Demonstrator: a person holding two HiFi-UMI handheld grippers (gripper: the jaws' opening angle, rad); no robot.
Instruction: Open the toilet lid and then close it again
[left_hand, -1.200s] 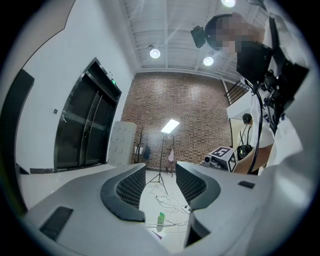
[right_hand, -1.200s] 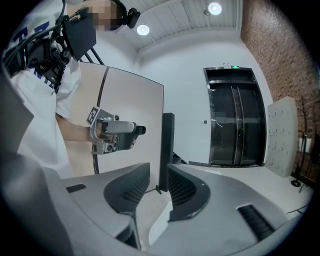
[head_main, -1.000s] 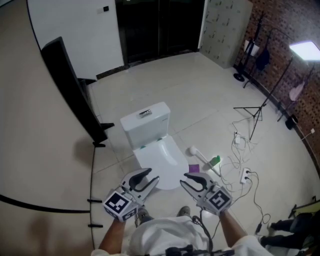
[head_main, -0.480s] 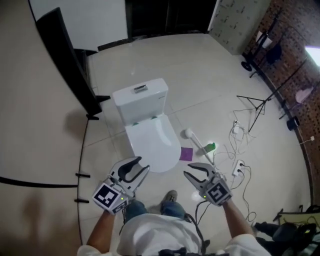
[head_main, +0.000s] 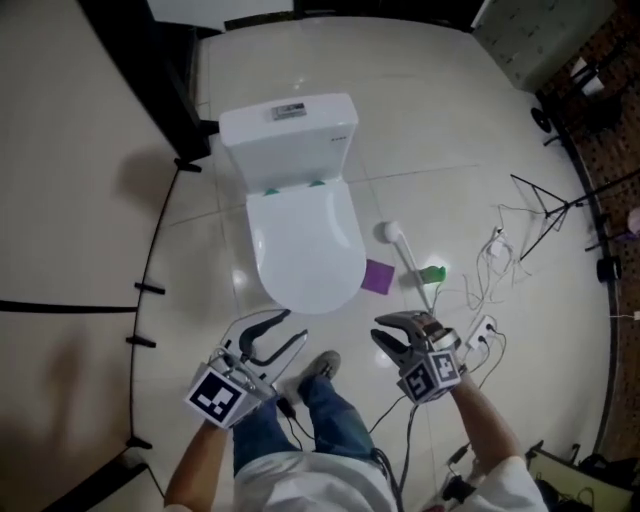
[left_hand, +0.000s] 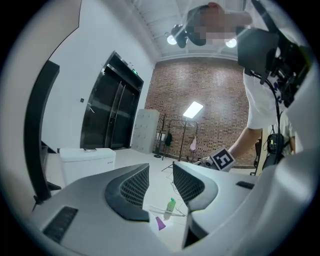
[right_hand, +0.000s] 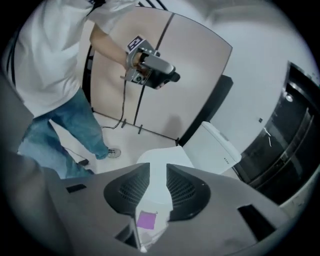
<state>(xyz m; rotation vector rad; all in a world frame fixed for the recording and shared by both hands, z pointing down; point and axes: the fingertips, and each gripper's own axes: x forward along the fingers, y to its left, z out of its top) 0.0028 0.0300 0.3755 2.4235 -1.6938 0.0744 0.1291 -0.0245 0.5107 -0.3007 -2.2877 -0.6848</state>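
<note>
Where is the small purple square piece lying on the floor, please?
In the head view the purple square lies flat on the floor just right of the closed white toilet lid, beside a white long-handled tool.

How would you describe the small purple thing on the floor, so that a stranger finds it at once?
Find the white toilet, its lid closed, on the tiled floor. In the head view, a flat purple square lies just right of that lid, beside a white stick with a round head and a green bottle. It alone is purple and flat.
</note>
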